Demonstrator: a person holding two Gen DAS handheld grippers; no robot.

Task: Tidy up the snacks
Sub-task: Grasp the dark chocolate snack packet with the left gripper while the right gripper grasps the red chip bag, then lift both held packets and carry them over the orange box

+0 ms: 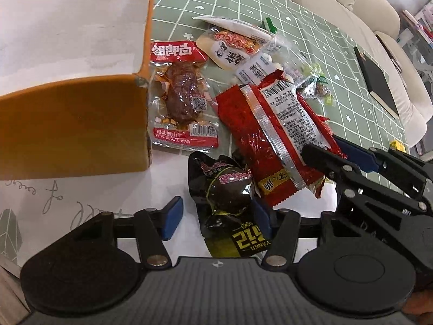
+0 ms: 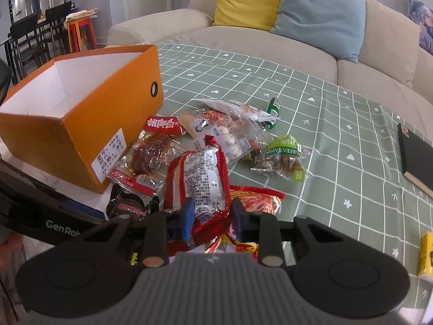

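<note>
A pile of snack packets lies on a green checked tablecloth (image 2: 324, 124) beside an open orange box (image 2: 81, 124) with a white inside. My right gripper (image 2: 212, 215) is shut on the near end of a long red and white packet (image 2: 200, 173). The left wrist view shows the same grip from the side, the right gripper (image 1: 324, 146) clamping the red packet (image 1: 259, 135). My left gripper (image 1: 216, 218) stands open around a black packet with a dark egg (image 1: 227, 192); its left pad is apart from the wrapper.
A red duck-leg packet (image 2: 151, 151) lies against the orange box (image 1: 73, 124). Clear packets of white balls (image 2: 230, 140), a green raisin pack (image 2: 284, 154) and a green stick (image 2: 273, 108) lie behind. A black notebook (image 2: 416, 157) and a yellow pack (image 2: 427, 254) are at the right; a sofa (image 2: 243, 40) is beyond.
</note>
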